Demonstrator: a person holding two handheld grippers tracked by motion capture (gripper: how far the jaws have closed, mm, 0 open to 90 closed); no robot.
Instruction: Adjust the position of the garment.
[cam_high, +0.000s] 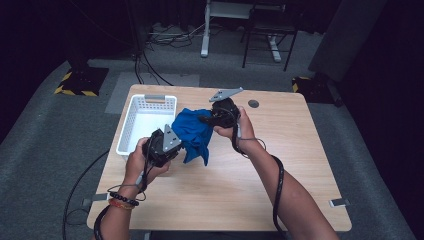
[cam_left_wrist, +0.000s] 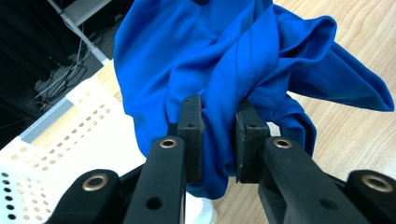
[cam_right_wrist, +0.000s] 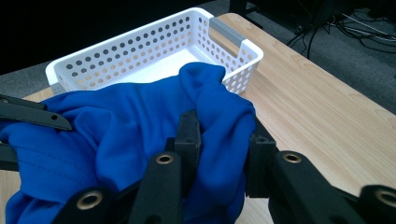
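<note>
A crumpled blue cloth (cam_high: 193, 134) hangs above the wooden table (cam_high: 280, 165), held between both grippers. My left gripper (cam_high: 172, 146) is shut on its lower left part; in the left gripper view the cloth (cam_left_wrist: 219, 70) is bunched between the jaws of that gripper (cam_left_wrist: 219, 135). My right gripper (cam_high: 209, 120) is shut on the cloth's upper right part; in the right gripper view a fold of the cloth (cam_right_wrist: 140, 126) fills the gap of that gripper (cam_right_wrist: 222, 144). A white perforated basket (cam_high: 136, 131) sits just left of the cloth.
The basket (cam_right_wrist: 140, 51) has a grey handle (cam_right_wrist: 226, 30) at its end and holds nothing. A small dark round disc (cam_high: 253, 103) lies near the table's far edge. Cables trail from both grippers. Chairs and a desk frame stand on the floor beyond the table.
</note>
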